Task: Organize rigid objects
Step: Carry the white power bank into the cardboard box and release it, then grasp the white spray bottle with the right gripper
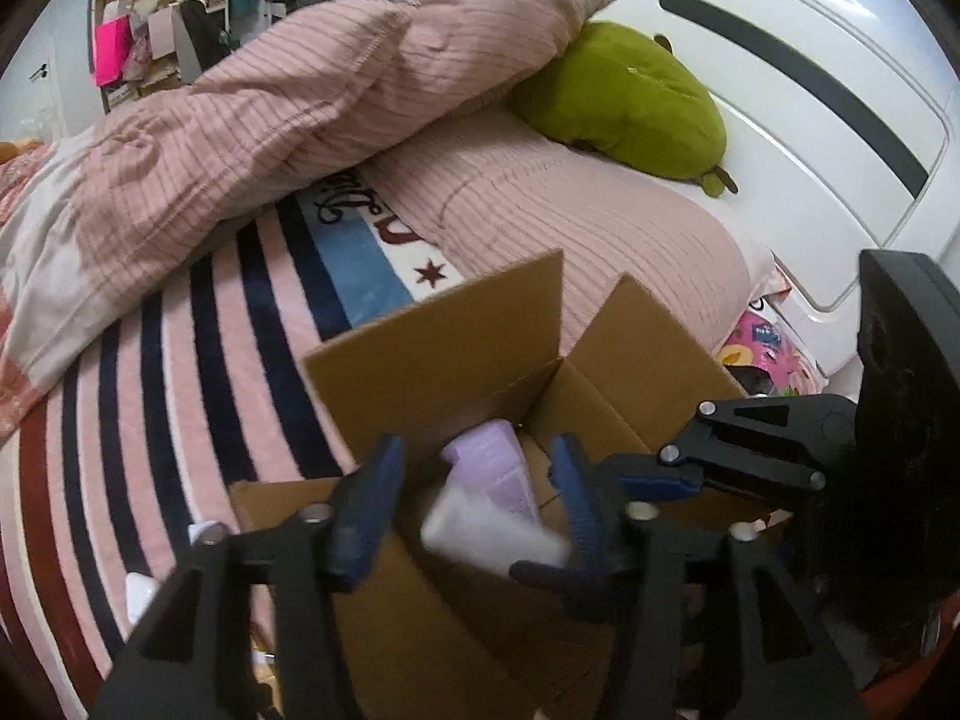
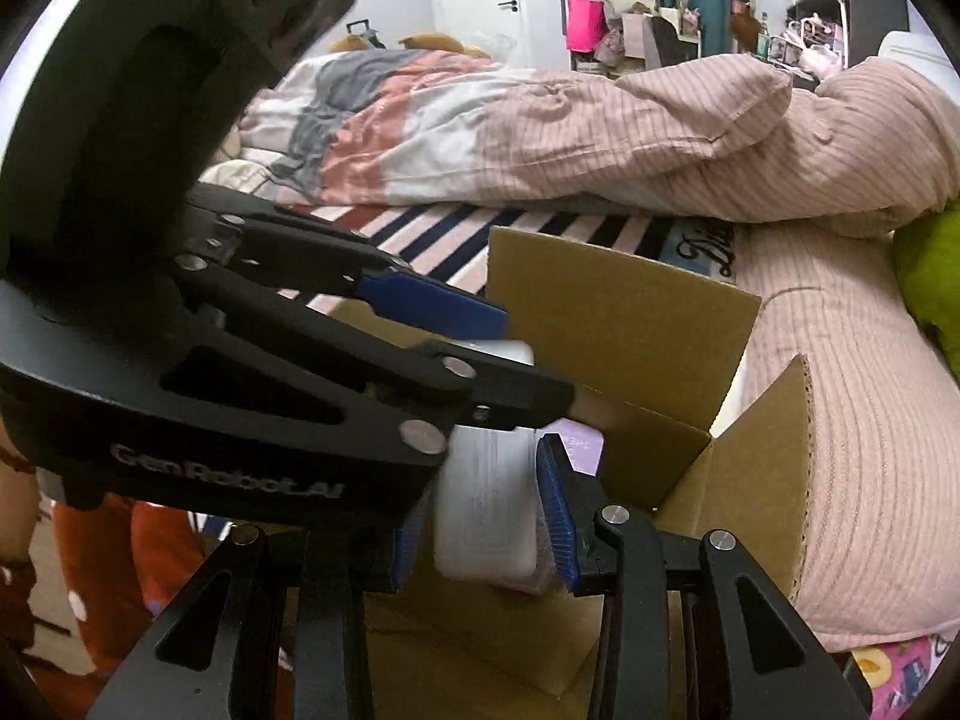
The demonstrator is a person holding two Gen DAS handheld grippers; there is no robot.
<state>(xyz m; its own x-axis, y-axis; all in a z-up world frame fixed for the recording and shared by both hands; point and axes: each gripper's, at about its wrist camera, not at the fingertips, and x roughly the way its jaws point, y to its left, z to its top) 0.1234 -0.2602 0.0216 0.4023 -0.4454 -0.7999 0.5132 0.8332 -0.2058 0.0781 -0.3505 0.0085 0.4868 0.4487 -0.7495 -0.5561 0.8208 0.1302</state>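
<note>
Right wrist view, lower centre: right gripper [image 2: 483, 516] clamps a white case [image 2: 485, 510] above the cardboard box [image 2: 624, 312], lilac item [image 1: 492, 462] already inside; left gripper [image 1: 480, 498] spread, release pending.

pink pillow [image 1: 336, 96] | green plush [image 1: 630, 96] | striped blanket [image 1: 198, 348]

The white rectangular plastic object [image 1: 492, 531] over the open brown cardboard box [image 1: 444, 354] is motion-blurred; the lilac packet [image 2: 579, 450] behind it is mostly covered, its print too small to read.
</note>
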